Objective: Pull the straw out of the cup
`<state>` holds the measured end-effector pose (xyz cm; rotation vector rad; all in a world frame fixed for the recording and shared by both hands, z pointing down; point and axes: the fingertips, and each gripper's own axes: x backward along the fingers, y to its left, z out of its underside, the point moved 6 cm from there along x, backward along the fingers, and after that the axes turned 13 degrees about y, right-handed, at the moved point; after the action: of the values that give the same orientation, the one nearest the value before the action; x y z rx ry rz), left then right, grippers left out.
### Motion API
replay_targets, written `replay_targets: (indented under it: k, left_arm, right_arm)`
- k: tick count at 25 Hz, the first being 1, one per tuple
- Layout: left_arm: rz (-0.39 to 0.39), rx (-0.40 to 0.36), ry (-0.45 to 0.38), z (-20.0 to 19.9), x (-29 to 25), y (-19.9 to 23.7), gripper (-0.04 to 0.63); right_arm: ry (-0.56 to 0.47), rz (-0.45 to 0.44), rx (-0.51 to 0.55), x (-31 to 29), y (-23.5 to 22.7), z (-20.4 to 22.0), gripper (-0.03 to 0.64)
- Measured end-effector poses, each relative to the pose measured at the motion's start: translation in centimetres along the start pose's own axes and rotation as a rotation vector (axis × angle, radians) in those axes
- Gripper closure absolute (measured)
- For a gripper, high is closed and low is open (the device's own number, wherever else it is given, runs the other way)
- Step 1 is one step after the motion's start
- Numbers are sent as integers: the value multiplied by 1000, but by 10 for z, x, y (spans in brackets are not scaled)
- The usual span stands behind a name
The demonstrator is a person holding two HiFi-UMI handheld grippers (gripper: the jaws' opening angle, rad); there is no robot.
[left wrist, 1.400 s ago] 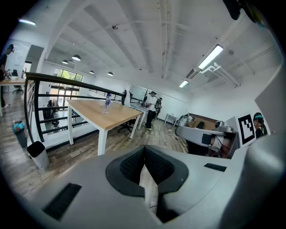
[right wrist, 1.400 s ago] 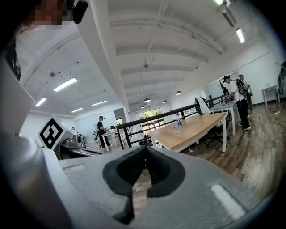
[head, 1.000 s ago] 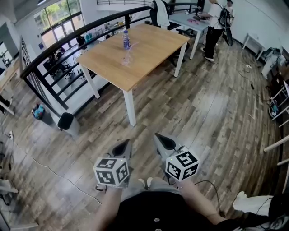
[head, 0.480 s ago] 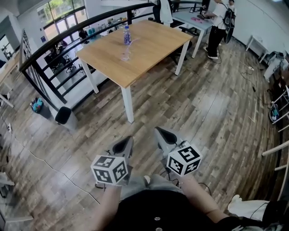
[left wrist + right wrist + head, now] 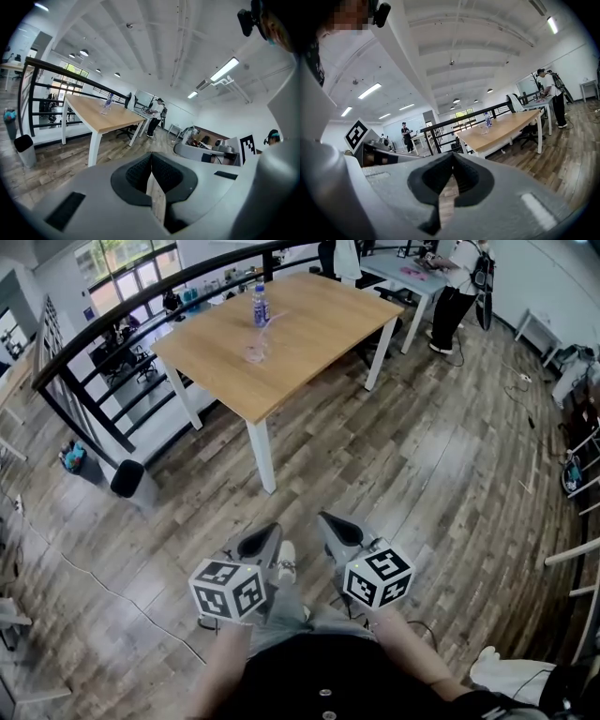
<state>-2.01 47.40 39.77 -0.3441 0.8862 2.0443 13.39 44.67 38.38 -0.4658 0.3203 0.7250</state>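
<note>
Shoe (image 5: 286, 562) stepped forward, straw (image 5: 262, 337) slanting in cup (image 5: 253, 354)

A table (image 5: 319, 324) is standing well ahead of the left gripper (image 5: 262, 538) and right gripper (image 5: 339, 529), carrying a cup (image 5: 254, 353) nearer than a bottle (image 5: 259, 306).

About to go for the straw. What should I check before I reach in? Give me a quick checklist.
1. Left gripper empty: ok, fingers shut on nothing.
2. Right gripper empty: ok, fingers shut on nothing.
3. Cup found on the table: ok, it stands near the bottle.
4. Cup within reach: not ok, the table is well ahead across the floor.
5. Straw lean in the cup: cannot tell, too small from here.
</note>
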Motion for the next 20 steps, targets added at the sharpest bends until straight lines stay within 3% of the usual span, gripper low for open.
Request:
replay_targets:
  k: [9,20]
  left_arm:
    - [40,14,9,-74,-64,68,578]
    - [61,-48,-5,-197,-125,148,578]
  right_arm:
    - [-35,7,-16,-75,-59,-53,618]
    - [-61,62,11,-175,-120,-142,618]
